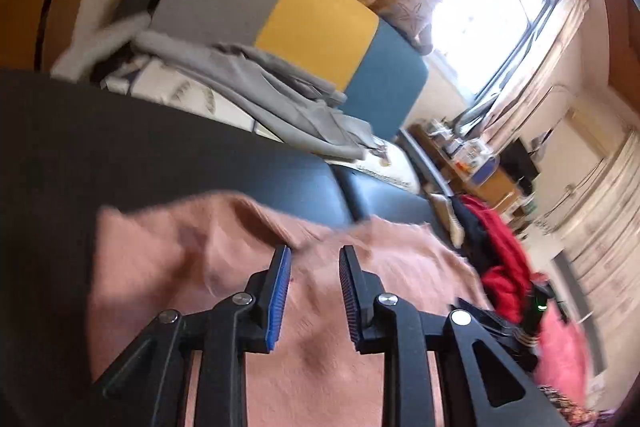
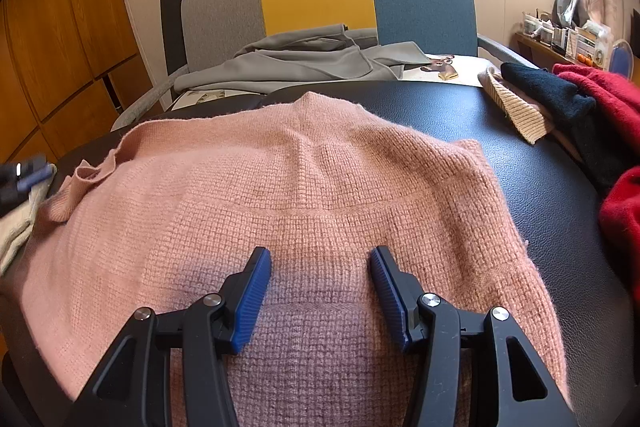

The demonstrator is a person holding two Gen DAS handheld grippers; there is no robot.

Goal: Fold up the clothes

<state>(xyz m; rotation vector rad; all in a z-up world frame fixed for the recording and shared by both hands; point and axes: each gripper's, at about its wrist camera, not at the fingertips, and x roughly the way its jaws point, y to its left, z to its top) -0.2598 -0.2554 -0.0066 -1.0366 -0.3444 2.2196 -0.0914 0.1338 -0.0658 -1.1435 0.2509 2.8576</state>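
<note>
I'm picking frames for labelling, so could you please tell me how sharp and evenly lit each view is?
Left wrist view: tilted and motion-blurred, the pink sweater smeared, the window blown out white. Right wrist view: sharp, the knit clear, lit evenly, with a shadow on the sweater between the right tongs.

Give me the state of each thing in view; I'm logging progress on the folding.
Pink knit sweater: spread on the black surface, partly folded, held by neither tool.
Left tool: open, nothing between the pads.
Right tool: open, above the sweater.
Grey garment: crumpled on the chair.
Red knitwear: heaped, unfolded.
</note>
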